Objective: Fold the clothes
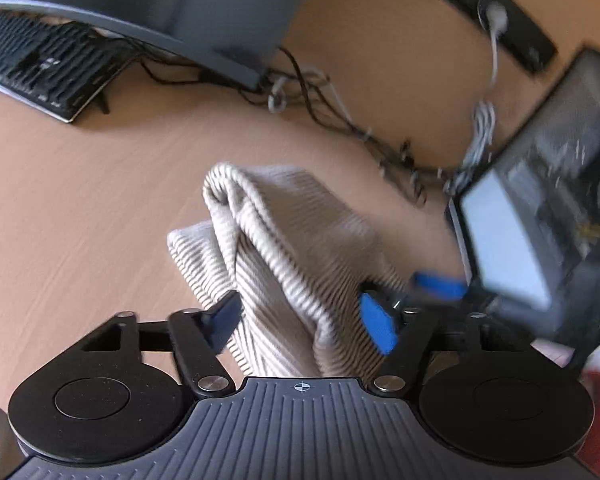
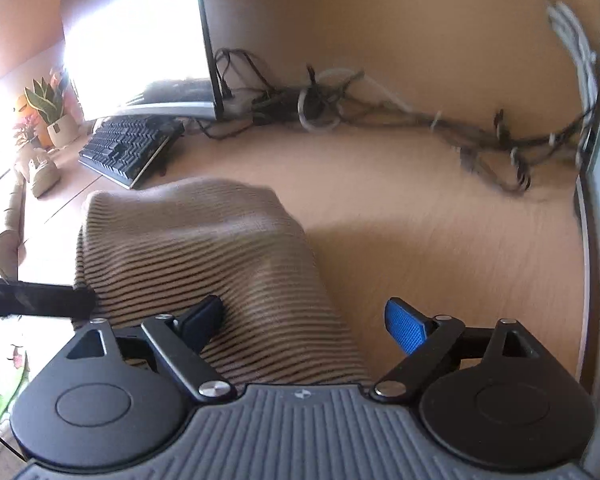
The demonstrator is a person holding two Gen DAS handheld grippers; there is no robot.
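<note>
A beige striped ribbed garment (image 1: 284,248) hangs bunched between the blue pads of my left gripper (image 1: 304,322), lifted above the wooden desk (image 1: 80,208). The jaws stand wide with cloth between them; the pads do not visibly pinch it. In the right wrist view the same garment (image 2: 196,236) drapes over the left finger of my right gripper (image 2: 308,324), whose jaws are wide open. The right blue pad (image 2: 406,328) is bare. Another blue gripper tip (image 1: 440,284) shows past the cloth in the left wrist view.
A black keyboard (image 2: 128,148) and a monitor (image 2: 140,40) stand at the back left. Tangled cables (image 2: 380,112) run along the back wall. A laptop (image 1: 540,208) sits to the right. Potted plants (image 2: 48,108) stand far left.
</note>
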